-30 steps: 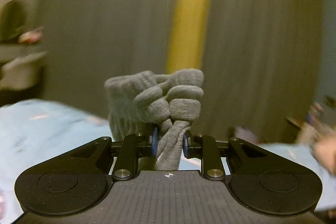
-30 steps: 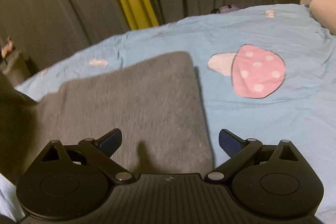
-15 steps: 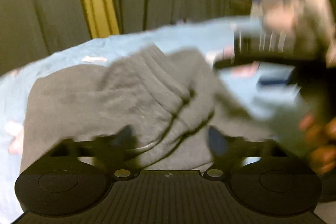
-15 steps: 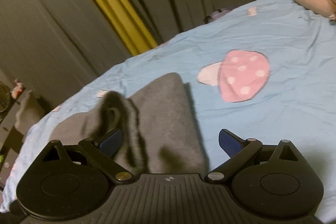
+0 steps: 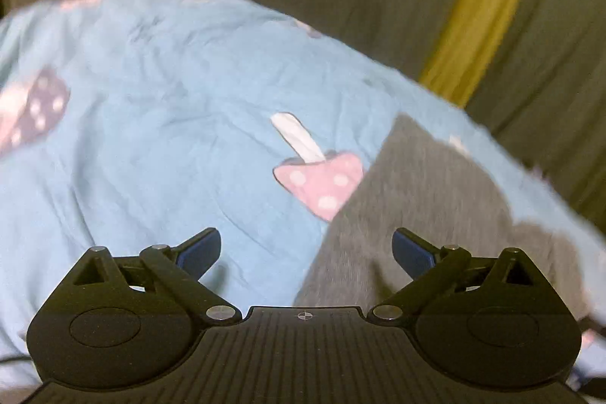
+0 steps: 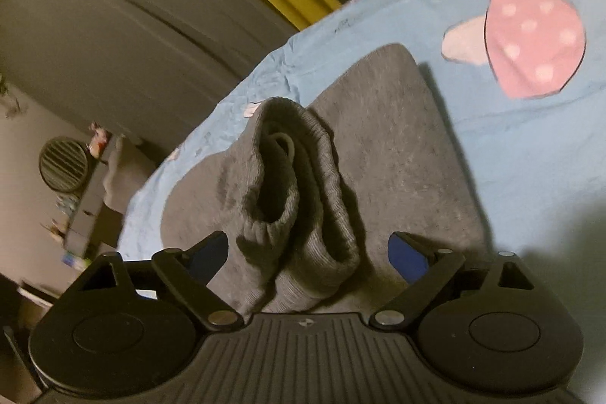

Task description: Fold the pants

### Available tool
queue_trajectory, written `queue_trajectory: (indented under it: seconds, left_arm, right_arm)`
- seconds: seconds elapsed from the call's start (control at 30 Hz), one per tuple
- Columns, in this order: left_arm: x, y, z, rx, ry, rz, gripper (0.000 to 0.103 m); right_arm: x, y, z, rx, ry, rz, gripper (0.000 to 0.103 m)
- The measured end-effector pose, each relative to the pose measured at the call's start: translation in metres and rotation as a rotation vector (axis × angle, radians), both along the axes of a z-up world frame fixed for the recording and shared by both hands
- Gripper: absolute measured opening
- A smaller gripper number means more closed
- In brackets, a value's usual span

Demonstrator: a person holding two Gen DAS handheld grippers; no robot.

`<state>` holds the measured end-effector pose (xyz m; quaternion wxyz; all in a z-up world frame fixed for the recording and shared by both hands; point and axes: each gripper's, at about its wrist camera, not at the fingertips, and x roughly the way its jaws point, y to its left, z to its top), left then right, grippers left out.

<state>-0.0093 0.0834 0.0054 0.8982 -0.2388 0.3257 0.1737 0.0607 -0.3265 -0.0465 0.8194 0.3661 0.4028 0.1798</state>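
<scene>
Here, the grey pants (image 6: 397, 146) are laid folded on the blue bed sheet (image 6: 511, 158), ribbed waistband (image 6: 299, 192) bunched between the wide-spread, empty right gripper (image 6: 308, 252). The left gripper (image 5: 306, 250) is likewise spread wide, nothing held.

You will find no text, label, brand or number that can be read in either view. The only sign is a small round crosshair mark (image 5: 304, 315) on the ribbed black body of the left gripper (image 5: 306, 248), at the lower middle of the frame, and a like mark (image 6: 303, 322) on the right gripper (image 6: 308, 254), also at the lower middle.
</scene>
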Motion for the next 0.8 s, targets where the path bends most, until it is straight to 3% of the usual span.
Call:
queue_trajectory:
  seconds: [0.07,0.17,0.23,0.27,0.33,0.37,0.43,0.47,0.57,0.67,0.73,0.8]
  left_arm:
    - [-0.002,0.003,-0.001,-0.022,-0.028,0.021,0.101]
    - [0.005,0.004,-0.005,-0.034,-0.028,0.014,0.101]
    - [0.002,0.007,-0.006,-0.046,-0.031,0.005,0.101]
    - [0.003,0.007,-0.006,-0.047,-0.032,0.002,0.101]
    - [0.004,0.004,-0.011,-0.050,-0.042,0.000,0.101]
    - [0.003,0.003,-0.012,-0.052,-0.047,0.002,0.101]
    - [0.004,0.004,-0.013,-0.057,-0.052,0.005,0.101]
    - [0.005,0.004,-0.014,-0.059,-0.050,0.010,0.101]
    - [0.004,0.005,-0.014,-0.077,-0.059,0.020,0.101]
    - [0.004,0.006,-0.015,-0.092,-0.069,0.032,0.101]
    - [0.005,0.007,-0.017,-0.108,-0.060,0.040,0.101]
    - [0.006,0.009,-0.020,-0.125,-0.050,0.050,0.101]
  right_arm:
    - [0.009,0.004,-0.008,0.051,0.048,0.013,0.080]
    - [0.019,0.019,-0.011,0.040,0.075,0.039,0.076]
    - [0.027,0.027,-0.009,0.032,0.081,0.053,0.080]
    - [0.031,0.031,-0.008,0.041,0.084,0.063,0.089]
    - [0.036,0.038,-0.006,0.032,0.085,0.066,0.092]
    - [0.037,0.042,-0.004,0.011,0.079,0.065,0.090]
    - [0.036,0.050,0.000,-0.068,0.049,0.052,0.056]
    - [0.037,0.053,0.002,-0.093,0.047,0.056,0.047]
    - [0.033,0.056,0.006,-0.096,0.027,0.061,0.047]
    - [0.036,0.052,0.000,-0.045,0.071,0.049,0.058]
    - [0.038,0.054,-0.001,-0.044,0.083,0.036,0.057]
    - [0.038,0.062,0.005,-0.100,0.076,0.027,0.050]
